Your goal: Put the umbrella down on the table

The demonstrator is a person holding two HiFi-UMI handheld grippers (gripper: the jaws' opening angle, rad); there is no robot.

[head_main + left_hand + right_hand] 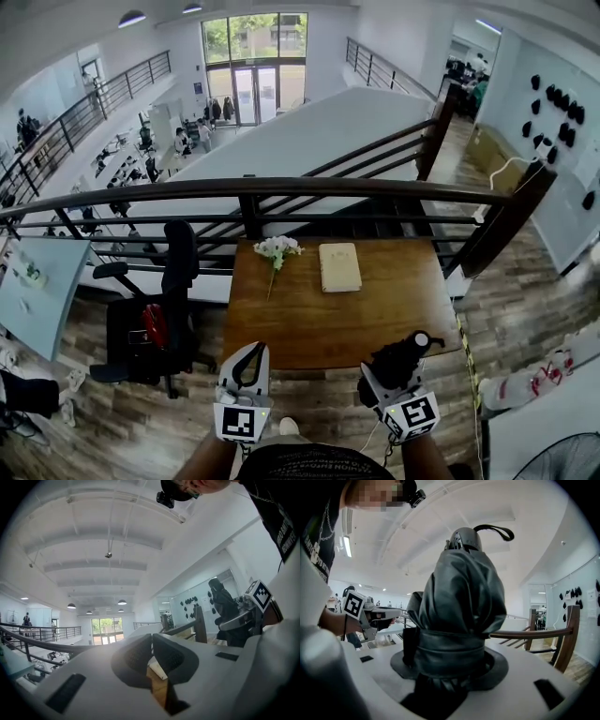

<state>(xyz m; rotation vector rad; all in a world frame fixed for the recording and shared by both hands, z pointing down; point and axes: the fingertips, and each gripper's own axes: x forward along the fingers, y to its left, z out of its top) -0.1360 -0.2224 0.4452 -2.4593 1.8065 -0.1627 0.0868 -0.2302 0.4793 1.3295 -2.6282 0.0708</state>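
Currently the folded black umbrella (461, 606) stands upright in the right gripper (450, 653), clenched around its strapped middle, with the wrist-loop end uppermost. It is held in the air short of the wooden table (375, 319), not yet over the top. The left gripper (151, 656) has its pads drawn together on nothing and hangs level beside it.

Risks, as I judge them:
- The fabric is slick and bunched, so the grip is on cloth rather than shaft. The umbrella could slide or tilt in the jaws on the way down.
- It is a rounded bundle, so if released near an edge it may roll off.
- Setting it too far in would crush the white flowers (277, 248) or land it on the cream book (339, 266). Both lie at the far side, near each other.
- The far edge sits against the dark railing (281, 187), with an open drop to the lower floor beyond, so an overshoot there is costly.

Room: the near half and right part of the tabletop are bare. A black office chair (169, 309) stands off the left edge, apart from the path.
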